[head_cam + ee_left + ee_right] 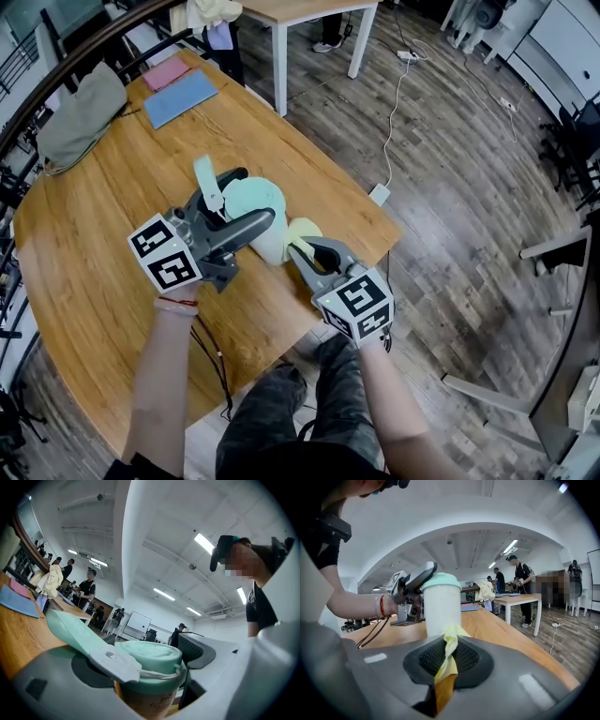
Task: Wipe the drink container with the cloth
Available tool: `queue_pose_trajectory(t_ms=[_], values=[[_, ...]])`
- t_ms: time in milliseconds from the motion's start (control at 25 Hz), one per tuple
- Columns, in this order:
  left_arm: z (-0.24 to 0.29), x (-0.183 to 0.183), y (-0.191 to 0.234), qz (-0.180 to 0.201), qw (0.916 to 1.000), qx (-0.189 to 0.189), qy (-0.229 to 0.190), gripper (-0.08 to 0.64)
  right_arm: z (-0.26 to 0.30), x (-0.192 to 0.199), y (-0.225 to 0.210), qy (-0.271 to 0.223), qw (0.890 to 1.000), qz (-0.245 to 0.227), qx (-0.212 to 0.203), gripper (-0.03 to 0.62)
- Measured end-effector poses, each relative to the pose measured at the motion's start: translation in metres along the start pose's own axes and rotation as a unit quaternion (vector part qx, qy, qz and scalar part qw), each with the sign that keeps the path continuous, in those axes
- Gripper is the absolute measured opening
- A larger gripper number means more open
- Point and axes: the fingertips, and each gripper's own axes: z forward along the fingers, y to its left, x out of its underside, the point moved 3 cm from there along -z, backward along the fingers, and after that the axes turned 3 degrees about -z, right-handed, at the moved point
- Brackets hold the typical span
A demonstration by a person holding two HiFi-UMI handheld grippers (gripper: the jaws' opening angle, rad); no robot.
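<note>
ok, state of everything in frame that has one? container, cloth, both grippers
drink container, upright, lid on, flap sticking up.
left gripper, shut on drink container near its lid.
right gripper, shut on cloth.
cloth, bunched, its top against the container's side.

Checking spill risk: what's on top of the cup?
A mint lid, its flap raised. The lid covers the cup, so whatever is inside can't be seen.

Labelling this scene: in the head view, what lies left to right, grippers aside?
Grey fabric bag, blue flat sheet, white drink container with mint lid, yellow cloth, white power adapter on floor.
</note>
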Motion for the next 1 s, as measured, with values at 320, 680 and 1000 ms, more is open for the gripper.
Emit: queue_pose_trajectory(t_ms=[320, 680, 1000], values=[[0.004, 0.001, -0.001, 0.008, 0.9997, -0.02, 0.015, 0.42, 0.003, 0.018, -0.005, 0.044, 0.998, -0.013, 0.033, 0.034], [0.021, 0.005, -0.007, 0.021, 0.9929, -0.085, 0.081, 0.42, -0.016, -0.063, 0.051, -0.066, 0.99, -0.122, -0.004, 0.034], [0.027, 0.01, -0.012, 0.039, 0.9839, -0.103, 0.141, 0.42, -0.001, -0.078, 0.069, -0.068, 0.988, -0.141, 0.005, 0.034]])
